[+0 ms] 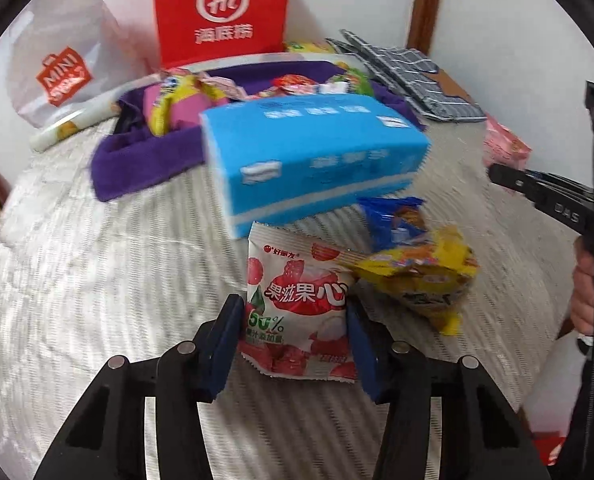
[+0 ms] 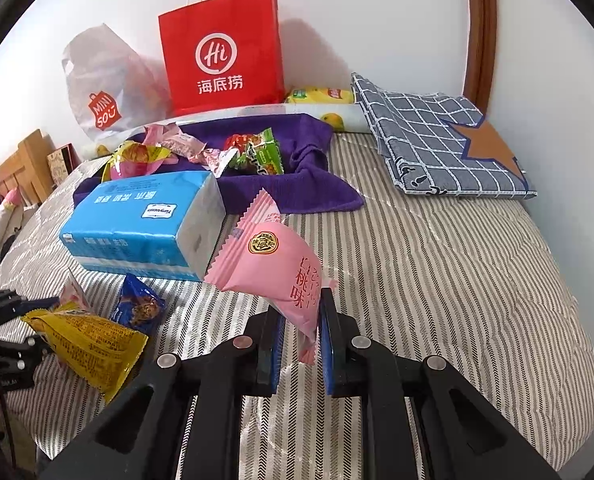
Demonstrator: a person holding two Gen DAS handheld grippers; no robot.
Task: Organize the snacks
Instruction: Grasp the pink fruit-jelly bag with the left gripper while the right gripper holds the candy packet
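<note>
Loosely, one lychee packet [image 1: 297, 304], one pink packet [image 2: 275, 264]

The blue rectangular tissue pack [image 2: 145, 224] lies on the striped bed cover [image 2: 437, 280]. Behind it is the purple cloth tray [image 2: 313, 184] with snacks in it. Behind the tray stands the red paper bag [image 2: 221, 52]. Before the pack lie the yellow crinkled snack packet [image 2: 89, 344] and the small blue snack packet [image 2: 139, 306]. Right of the pack, further back, lies the grey checked folded cloth [image 2: 437, 140].

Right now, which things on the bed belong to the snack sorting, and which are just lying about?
Job:
- lychee gummy packet, between the left gripper pads
- pink peach packet, held by the right gripper
- yellow packet
- blue packet
- purple cloth bin of snacks

Lying about:
- tissue pack
- red paper bag
- white plastic bag
- checked cloth
</note>
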